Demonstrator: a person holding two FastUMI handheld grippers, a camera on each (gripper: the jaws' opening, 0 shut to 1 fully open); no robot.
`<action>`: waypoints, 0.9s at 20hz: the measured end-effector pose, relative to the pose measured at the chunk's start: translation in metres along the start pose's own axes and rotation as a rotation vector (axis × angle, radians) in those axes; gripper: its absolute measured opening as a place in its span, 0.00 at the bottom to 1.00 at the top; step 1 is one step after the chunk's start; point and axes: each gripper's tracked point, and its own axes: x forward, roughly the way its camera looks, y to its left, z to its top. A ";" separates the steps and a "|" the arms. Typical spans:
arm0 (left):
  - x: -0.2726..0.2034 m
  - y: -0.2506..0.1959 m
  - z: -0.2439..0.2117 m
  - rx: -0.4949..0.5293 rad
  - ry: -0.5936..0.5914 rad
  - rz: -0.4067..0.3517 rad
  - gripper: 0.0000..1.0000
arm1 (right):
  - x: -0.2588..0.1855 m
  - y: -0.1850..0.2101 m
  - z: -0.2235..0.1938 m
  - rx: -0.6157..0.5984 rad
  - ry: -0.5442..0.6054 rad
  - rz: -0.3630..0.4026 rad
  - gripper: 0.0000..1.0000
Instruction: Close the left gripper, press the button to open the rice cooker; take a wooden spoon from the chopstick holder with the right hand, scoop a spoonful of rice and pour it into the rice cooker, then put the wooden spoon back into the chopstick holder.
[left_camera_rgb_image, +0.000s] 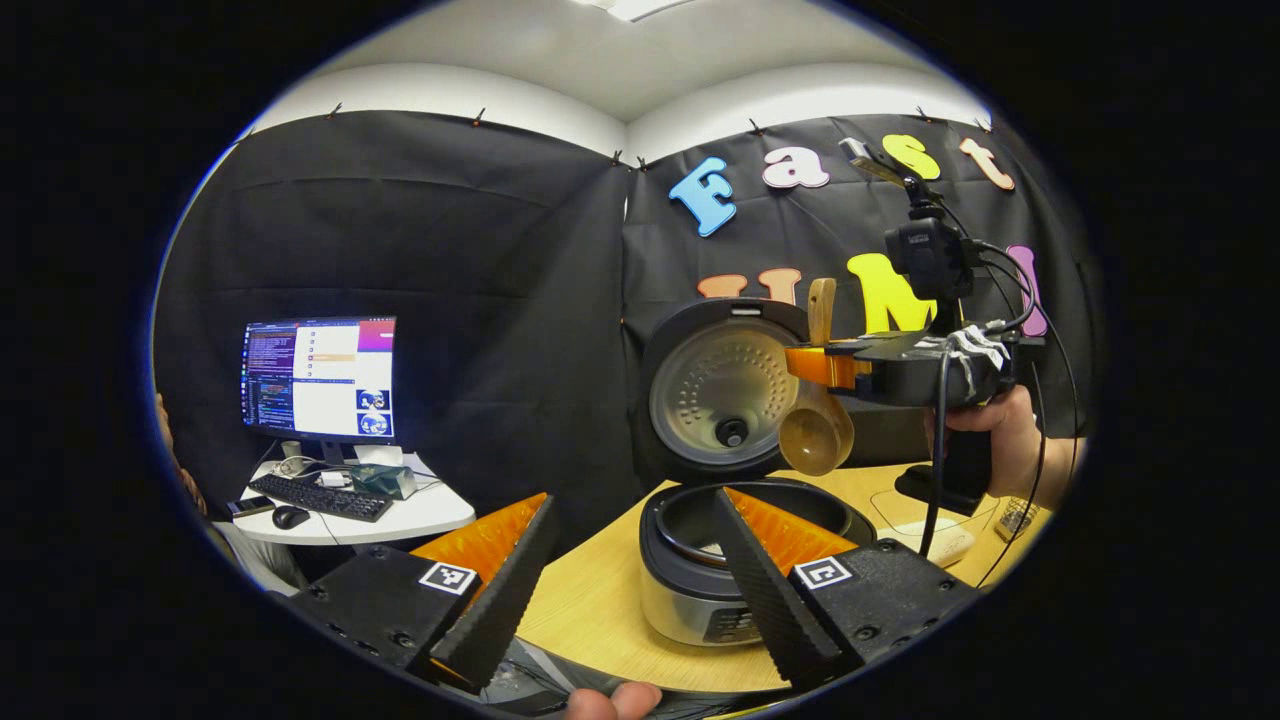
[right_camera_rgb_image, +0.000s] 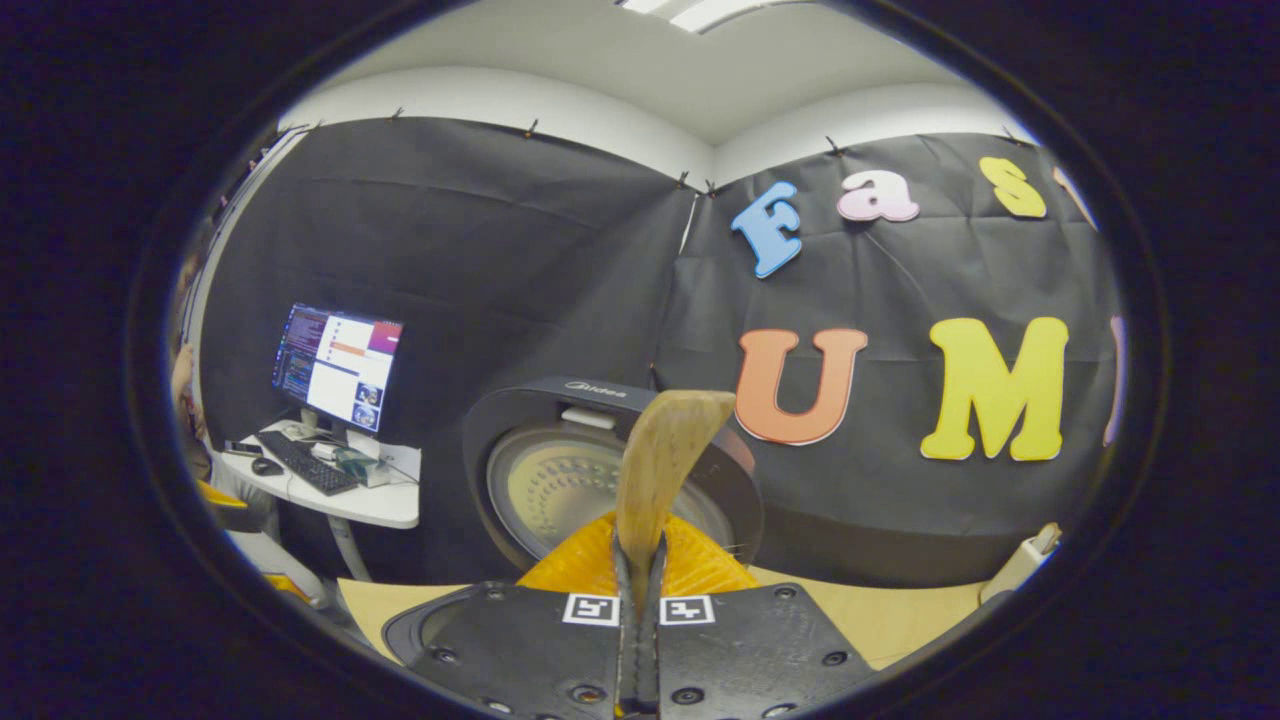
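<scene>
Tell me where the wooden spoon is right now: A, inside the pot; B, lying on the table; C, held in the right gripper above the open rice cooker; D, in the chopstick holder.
C: the right gripper clamps the wooden spoon above the open rice cooker.

Lit monitor (left_camera_rgb_image: 320, 378) behind keyboard (left_camera_rgb_image: 320, 497) and mouse (left_camera_rgb_image: 290, 517) on white desk (left_camera_rgb_image: 420, 515).

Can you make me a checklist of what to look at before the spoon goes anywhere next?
1. Black-and-silver rice cooker lid open: ok, the round lid stands upright.
2. Right gripper shut on the light wooden spoon: ok, both fingers clamp its handle.
3. Spoon over the cooker pot: ok, the bowl hangs above the back rim.
4. Rice left in the spoon: cannot tell.
5. Left gripper out of the way: ok, open, in front of the cooker.
6. Chopstick holder free for return: cannot tell.
</scene>
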 end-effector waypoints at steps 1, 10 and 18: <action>-0.001 -0.005 0.001 -0.001 0.004 -0.010 0.99 | -0.004 -0.005 0.000 0.020 0.000 0.000 0.00; -0.006 -0.082 0.011 0.009 -0.027 -0.152 0.99 | -0.093 -0.103 0.008 0.242 0.000 -0.110 0.00; -0.014 -0.125 0.014 -0.012 -0.038 -0.247 0.99 | -0.213 -0.270 -0.028 0.269 0.026 -0.443 0.00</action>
